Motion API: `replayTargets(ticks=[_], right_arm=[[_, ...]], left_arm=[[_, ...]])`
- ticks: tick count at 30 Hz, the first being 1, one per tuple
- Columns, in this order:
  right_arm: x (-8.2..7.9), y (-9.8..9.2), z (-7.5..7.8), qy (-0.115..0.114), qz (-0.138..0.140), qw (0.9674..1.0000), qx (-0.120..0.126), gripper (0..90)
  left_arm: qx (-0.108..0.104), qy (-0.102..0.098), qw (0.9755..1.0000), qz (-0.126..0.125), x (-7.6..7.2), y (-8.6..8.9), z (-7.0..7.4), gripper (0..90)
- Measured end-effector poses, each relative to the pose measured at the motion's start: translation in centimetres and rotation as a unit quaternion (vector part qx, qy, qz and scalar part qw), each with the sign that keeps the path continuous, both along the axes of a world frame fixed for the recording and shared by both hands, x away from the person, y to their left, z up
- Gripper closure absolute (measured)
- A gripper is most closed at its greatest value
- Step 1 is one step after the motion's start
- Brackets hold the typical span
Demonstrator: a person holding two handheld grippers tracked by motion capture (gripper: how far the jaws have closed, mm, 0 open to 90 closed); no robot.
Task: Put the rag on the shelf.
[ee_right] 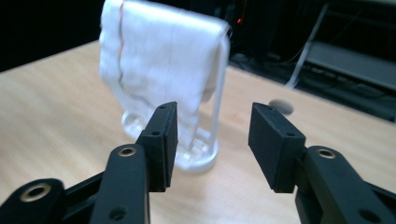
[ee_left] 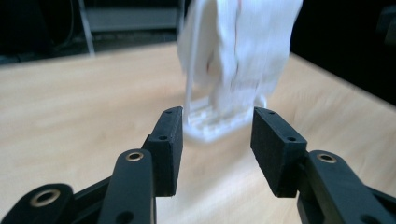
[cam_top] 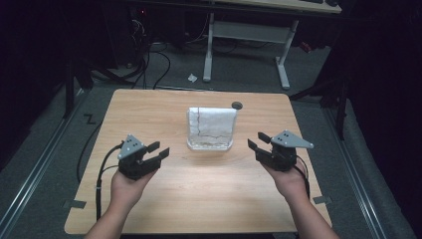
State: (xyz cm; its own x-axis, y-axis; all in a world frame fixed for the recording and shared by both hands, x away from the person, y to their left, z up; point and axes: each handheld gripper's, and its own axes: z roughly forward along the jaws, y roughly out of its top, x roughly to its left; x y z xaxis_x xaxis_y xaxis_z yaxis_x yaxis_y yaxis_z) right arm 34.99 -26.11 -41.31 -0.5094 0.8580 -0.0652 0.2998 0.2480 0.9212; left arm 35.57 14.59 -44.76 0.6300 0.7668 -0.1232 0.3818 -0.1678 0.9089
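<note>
I hold my left gripper (cam_top: 158,151) above the near-left part of the wooden table (cam_top: 149,107), its jaws spread wide with nothing between them. My right gripper (cam_top: 257,141) hangs over the near-right part, jaws likewise wide apart and empty. Both point inward and away from me, toward the middle of the table.

There, between the two grippers and a little farther off, stands a clear plastic rack (cam_top: 209,145) with a white cloth (cam_top: 211,123) draped over its upright frame. The cloth hangs down both sides; a thin dark reddish line runs down its left part and bends across it. In my left gripper view the white cloth (ee_left: 243,42) rises just beyond the gap in my jaws, the rack's base (ee_left: 210,126) below it. In my right gripper view the cloth (ee_right: 159,60) sits to the left of the gap, over the rounded base (ee_right: 196,161).

A small dark round hole (cam_top: 237,105) lies in the tabletop just beyond the rack, to its right.
</note>
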Motion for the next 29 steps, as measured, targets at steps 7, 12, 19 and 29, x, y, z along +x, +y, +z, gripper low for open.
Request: replayTargets(ticks=[7,12,19,29], right_arm=[[-1.0,1.6,-4.1,0.033,0.014,0.9993,-0.012,49.3],[-1.6,3.3,-6.9,0.063,0.025,0.9976,-0.015,48.4],[-2.8,5.3,-10.2,0.088,0.028,0.9949,-0.042,46.5],[-2.8,3.3,-11.7,0.113,0.017,0.9933,-0.016,43.6]], left_arm=[[0.025,0.045,0.9985,-0.02,-0.8,-0.9,-4.7,52.9],[0.038,0.071,0.9959,-0.042,-1.3,-1.9,-7.0,51.6],[0.082,0.073,0.9901,-0.087,-3.2,-3.7,-8.8,49.4],[0.05,0.084,0.9923,-0.075,-1.9,-2.9,-8.9,44.8]])
